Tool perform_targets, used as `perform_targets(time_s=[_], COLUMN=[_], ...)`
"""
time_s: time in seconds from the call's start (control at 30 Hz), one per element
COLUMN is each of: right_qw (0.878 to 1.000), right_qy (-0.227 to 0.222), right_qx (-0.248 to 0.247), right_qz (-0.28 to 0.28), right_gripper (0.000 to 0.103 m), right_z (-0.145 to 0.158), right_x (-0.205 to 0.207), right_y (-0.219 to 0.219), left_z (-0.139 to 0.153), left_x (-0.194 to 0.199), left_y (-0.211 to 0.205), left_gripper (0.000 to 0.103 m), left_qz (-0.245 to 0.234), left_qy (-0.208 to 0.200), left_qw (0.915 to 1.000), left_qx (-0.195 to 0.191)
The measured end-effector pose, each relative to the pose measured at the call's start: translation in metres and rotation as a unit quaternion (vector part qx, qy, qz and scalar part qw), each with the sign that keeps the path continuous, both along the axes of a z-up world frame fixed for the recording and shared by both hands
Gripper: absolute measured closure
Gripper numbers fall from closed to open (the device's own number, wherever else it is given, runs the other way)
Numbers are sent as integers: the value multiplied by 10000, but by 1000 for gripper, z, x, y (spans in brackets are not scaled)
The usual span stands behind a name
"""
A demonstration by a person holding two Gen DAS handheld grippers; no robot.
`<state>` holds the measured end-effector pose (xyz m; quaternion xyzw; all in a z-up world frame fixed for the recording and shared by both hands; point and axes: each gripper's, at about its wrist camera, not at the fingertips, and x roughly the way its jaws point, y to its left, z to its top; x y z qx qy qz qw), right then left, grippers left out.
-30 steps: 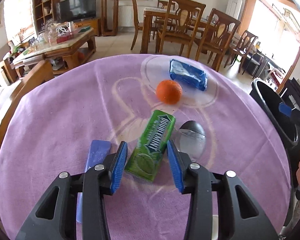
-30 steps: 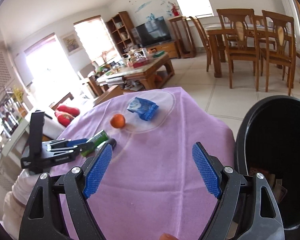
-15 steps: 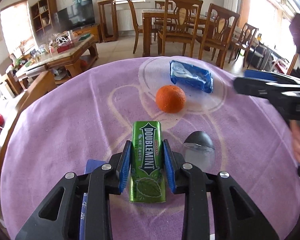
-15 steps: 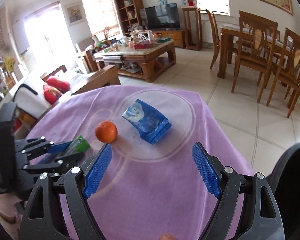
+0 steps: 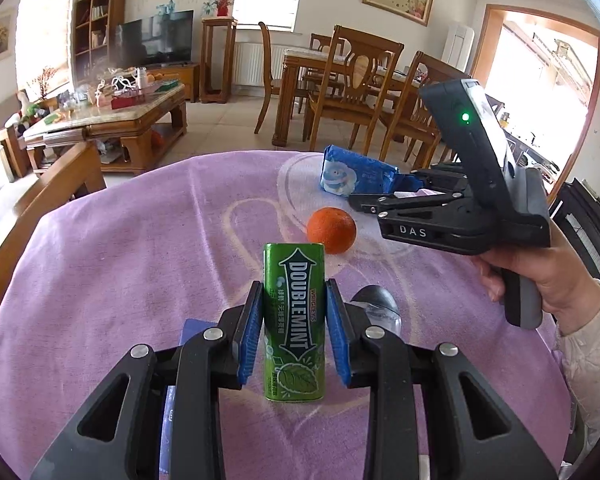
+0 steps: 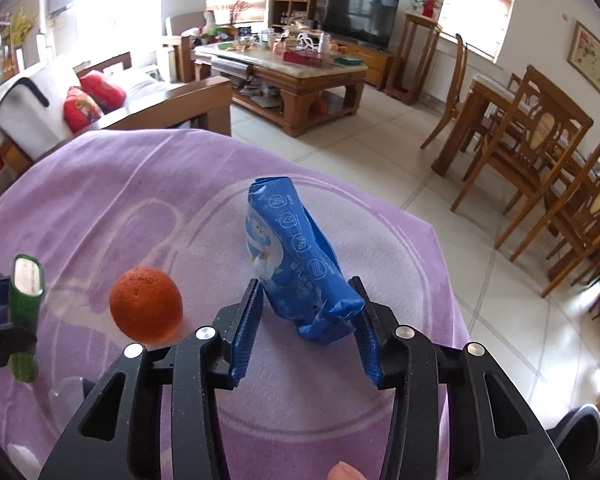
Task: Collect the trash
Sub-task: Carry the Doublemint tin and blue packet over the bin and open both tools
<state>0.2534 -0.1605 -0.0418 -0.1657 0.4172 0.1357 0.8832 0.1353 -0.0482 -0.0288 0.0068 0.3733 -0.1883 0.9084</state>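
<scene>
My left gripper (image 5: 294, 310) is shut on a green Doublemint gum pack (image 5: 294, 320) and holds it above the purple tablecloth (image 5: 120, 264). The pack also shows in the right wrist view (image 6: 25, 304). My right gripper (image 6: 306, 318) has its jaws around the near end of a blue snack wrapper (image 6: 290, 256), pads at its sides, the wrapper resting on the table. The wrapper also shows in the left wrist view (image 5: 352, 176), with the right gripper (image 5: 380, 196) at it.
An orange (image 5: 331, 230) lies between the two grippers, also in the right wrist view (image 6: 146, 308). A small clear cup with a dark lid (image 5: 376, 308) and a blue flat item (image 5: 176, 380) lie under the left gripper. Wooden chairs (image 5: 356, 92) stand beyond the table.
My left gripper has closed on the gum pack and lifted it. My right gripper has swung from the black bin across to the blue wrapper and narrowed around it.
</scene>
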Motion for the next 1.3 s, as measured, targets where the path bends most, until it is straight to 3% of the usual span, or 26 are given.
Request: perform_targets(time_s=[0.07,0.23,0.43,0.7,0.9,1.03,1.3], right_qw=[9994,9957,9853,9790,9709,9654,9553], right_qy=[110,19,-132,-301,-412,-508,-746], right_qx=[314,918,1702,2016,2339,2499,2615], right_qz=[-30,-158,-64,-9,-295,-554,-1157], right_gripper=[79,80,85,85,85,84,84], right_z=[3,22,58,83,92,97,103], right_x=[-2,-29,-106,-204,-244,-264,-299], right_y=[-6,-29,-59,-96,-148,-189,-273], left_z=[1,12,29,54,76,86,85], left_x=[-1,-4,-10,-38,-72,-89,-110], left_y=[1,18,51,65,18,-36,-143], left_gripper=[72,72,72,72,72,72,72], left_qz=[16,275,673,844,341,-170,-1176], left_qy=[-25,-302,-678,-774,-934,-1027,-1041], left_qw=[10000,9988,9926,9884,9910,9919,9856], left_qx=[-23,-280,-751,-998,-892,-729,-620])
